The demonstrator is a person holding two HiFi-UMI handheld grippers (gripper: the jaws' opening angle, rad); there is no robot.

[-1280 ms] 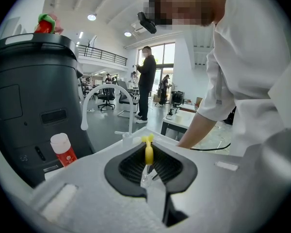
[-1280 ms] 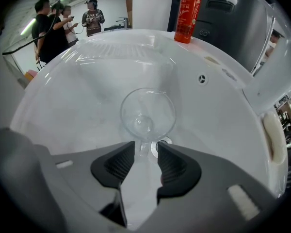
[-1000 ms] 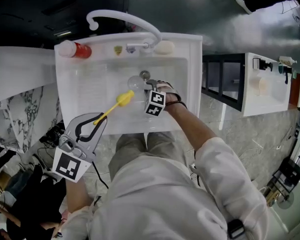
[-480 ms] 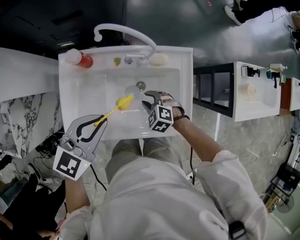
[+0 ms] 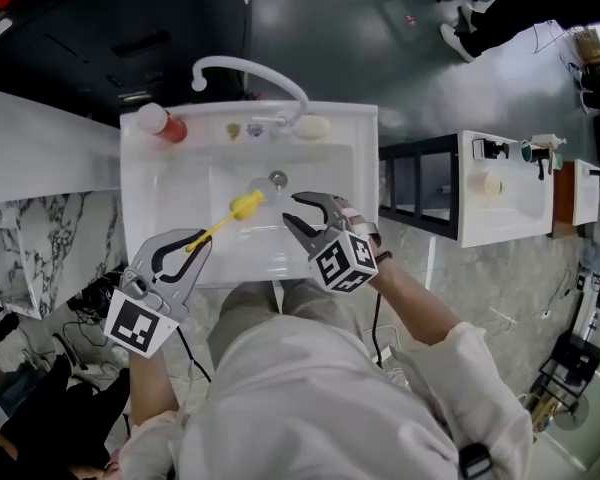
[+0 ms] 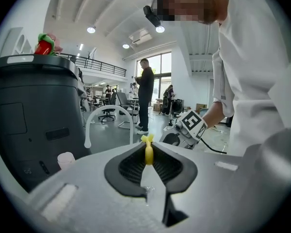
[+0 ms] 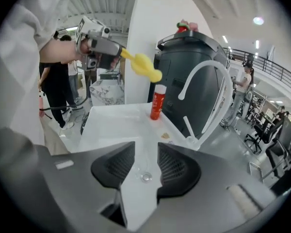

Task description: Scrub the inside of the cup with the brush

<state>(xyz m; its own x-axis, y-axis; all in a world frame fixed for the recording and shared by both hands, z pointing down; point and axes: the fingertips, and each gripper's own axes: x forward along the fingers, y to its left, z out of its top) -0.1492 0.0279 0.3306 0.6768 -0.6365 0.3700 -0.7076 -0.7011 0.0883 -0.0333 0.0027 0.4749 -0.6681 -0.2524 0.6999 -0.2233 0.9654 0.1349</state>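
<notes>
**Step in hand.** Scrubbing is judged not to be under way. The brush [image 5: 245, 205] is held clear above the sink [image 5: 150, 168], and its yellow head is inside nothing. The cup [image 5: 264, 186] is clear glass and only faintly made out. It appears to lie unheld in the basin, just beside the drain [image 5: 278, 178] and behind the brush head. Whether it is upright cannot be told.

**Next move.** The cup would first have to be taken by its wall and steadied with its mouth exposed. The brush head could then be lowered into it.

**Grippers.** The left gripper [image 5: 198, 240] is clamped on the brush handle, which is seen pinched between its pads in the left gripper view. The head projects to the far right over the basin. The right gripper [image 5: 292, 208] is held above the near right of the basin with its jaws wide apart. Nothing is gripped or touched, and only the basin floor shows through the gap.
</notes>
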